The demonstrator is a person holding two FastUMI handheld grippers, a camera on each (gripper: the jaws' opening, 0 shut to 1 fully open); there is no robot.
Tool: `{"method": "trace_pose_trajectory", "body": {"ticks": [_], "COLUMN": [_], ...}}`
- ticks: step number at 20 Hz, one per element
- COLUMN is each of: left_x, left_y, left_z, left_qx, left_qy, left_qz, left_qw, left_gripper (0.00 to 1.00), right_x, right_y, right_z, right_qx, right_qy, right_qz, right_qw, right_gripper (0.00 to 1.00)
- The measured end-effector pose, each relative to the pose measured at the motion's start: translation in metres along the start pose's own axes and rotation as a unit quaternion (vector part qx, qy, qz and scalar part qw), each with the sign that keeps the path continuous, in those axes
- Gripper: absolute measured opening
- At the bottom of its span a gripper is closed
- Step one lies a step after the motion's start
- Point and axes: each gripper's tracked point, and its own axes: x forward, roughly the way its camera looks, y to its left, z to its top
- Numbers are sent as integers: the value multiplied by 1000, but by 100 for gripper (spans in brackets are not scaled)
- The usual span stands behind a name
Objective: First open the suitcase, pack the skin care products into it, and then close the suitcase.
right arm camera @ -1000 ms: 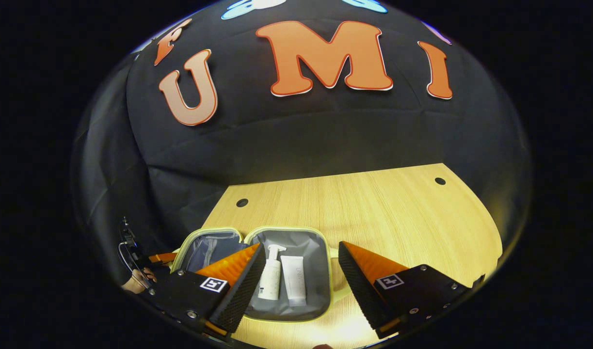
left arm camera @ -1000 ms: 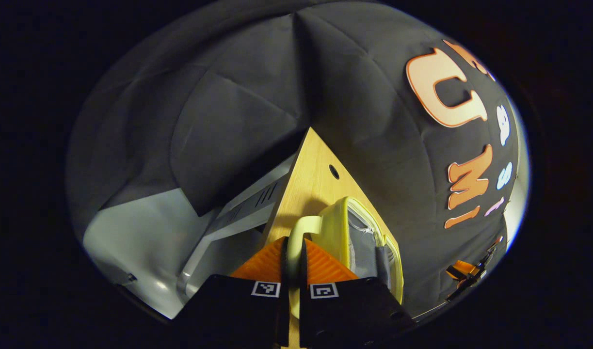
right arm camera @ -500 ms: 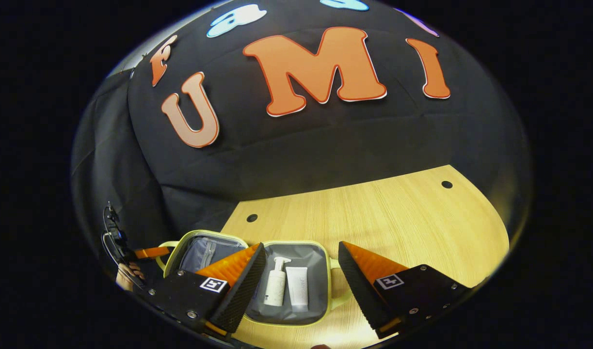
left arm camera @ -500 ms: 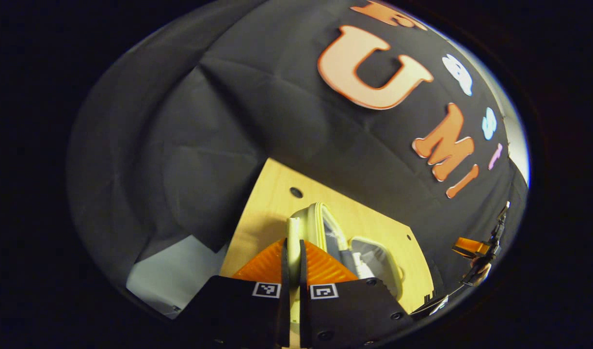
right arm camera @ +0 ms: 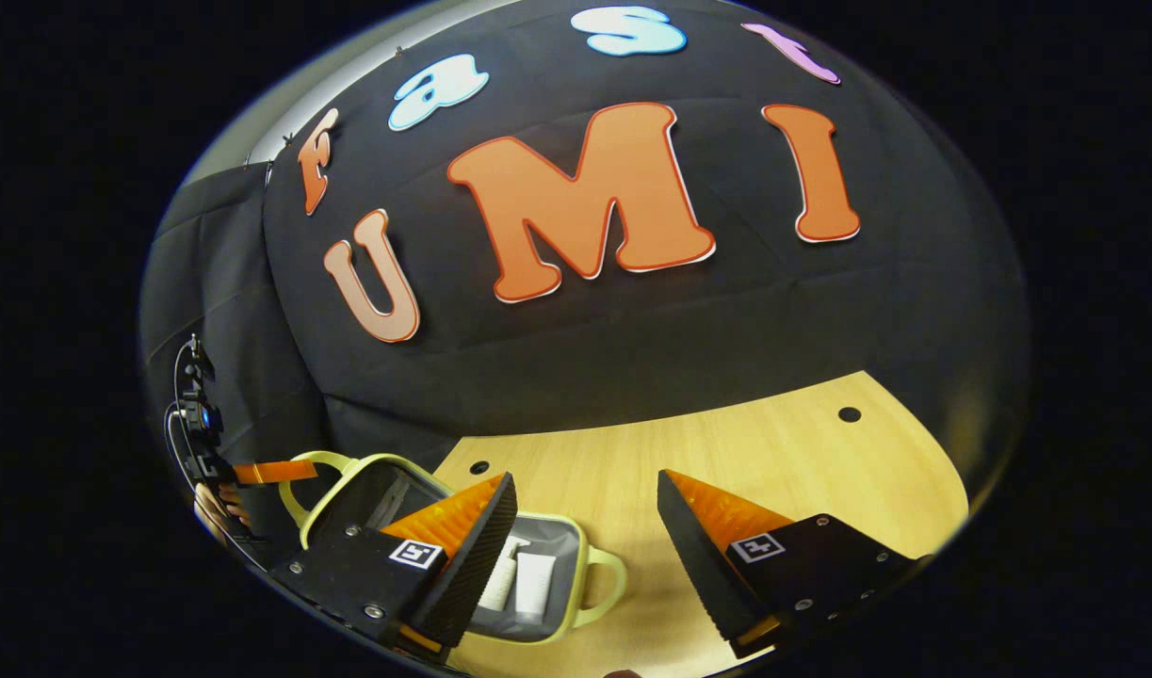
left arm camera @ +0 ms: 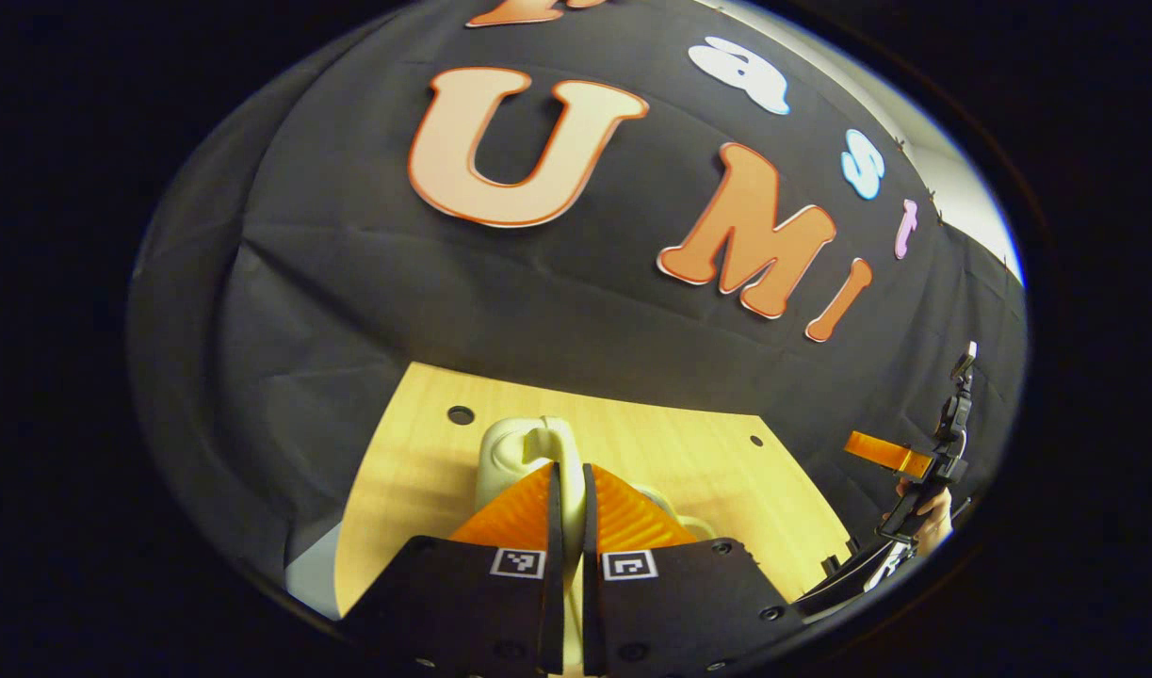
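Pinching the pale yellow suitcase's handle [left arm camera: 549, 450], the left gripper [left arm camera: 567, 490] holds the lid above the light wooden counter [left arm camera: 415, 471]. In the right gripper view, the right gripper [right arm camera: 585, 508] hangs spread above the half-open suitcase [right arm camera: 557, 603], white tubes [right arm camera: 535, 584] inside.

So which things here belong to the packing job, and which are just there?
Job:
- suitcase, lid half raised
- its handle, pinched by the left gripper
- pump bottle and tube inside
- right gripper, open, holding nothing

Just there:
- wooden table
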Motion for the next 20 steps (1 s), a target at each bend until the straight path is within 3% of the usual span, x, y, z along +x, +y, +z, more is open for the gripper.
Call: {"method": "trace_pose_trajectory", "body": {"ticks": [4,10,14,20], "left_x": [37,123,175,233], "left_y": [-92,-204,-224,-223], "left_z": [-17,-101,-156,-210], "left_qx": [22,38,56,80], "left_qy": [10,67,114,119], "left_qz": [-19,-32,-1,76], "left_qw": [1000,997,992,987], "left_gripper": [8,8,8,8], "right_x": [-13,-34,-45,-55], "right_y": [-58,-139,-187,-230], "right_z": [8,-4,-19,-42], "right_qx": [-11,-17,-11,-11], "right_qy": [-15,-14,2,19], "right_qz": [-10,-29,-46,-62], "right_qw": [1000,999,999,998], "right_gripper": [95,95,95,95]}}
